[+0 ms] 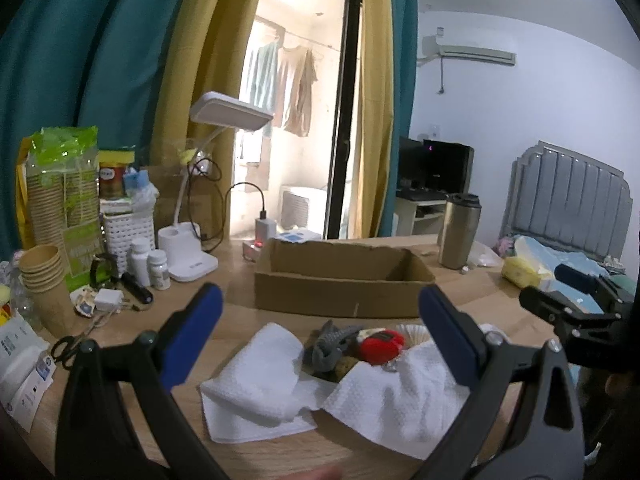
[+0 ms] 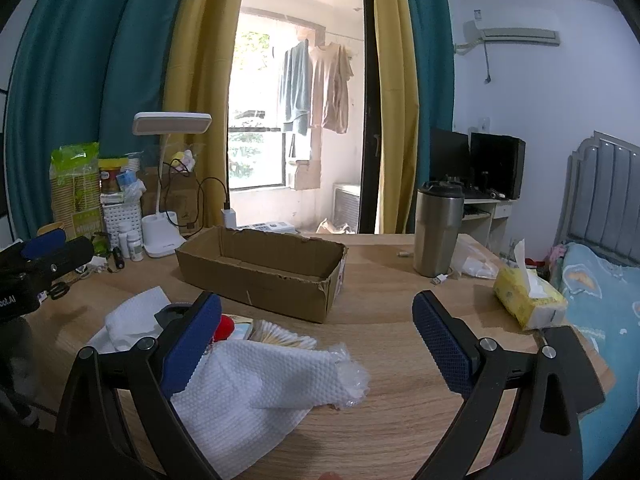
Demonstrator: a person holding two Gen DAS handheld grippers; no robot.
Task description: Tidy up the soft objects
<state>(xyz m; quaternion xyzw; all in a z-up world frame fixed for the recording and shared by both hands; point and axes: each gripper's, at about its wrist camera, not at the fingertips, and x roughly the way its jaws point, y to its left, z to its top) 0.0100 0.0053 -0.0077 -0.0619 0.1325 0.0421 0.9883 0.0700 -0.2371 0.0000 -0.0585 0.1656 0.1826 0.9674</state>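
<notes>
Both grippers, left (image 1: 320, 336) and right (image 2: 316, 344), released, holding nothing. Soft pile, towels (image 1: 256, 376) and red toy (image 1: 380, 346), lies at table near edge, before box (image 1: 340, 280). Step: approach. You next close on one towel.

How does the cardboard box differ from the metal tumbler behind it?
The cardboard box is brown, low and wide; the metal tumbler is silvery, tall and narrow. The box is open on top and looks empty, while the tumbler has a dark lid on. The box has torn, ragged edges; the tumbler looks smooth. Both stand upright on the wooden table.
</notes>
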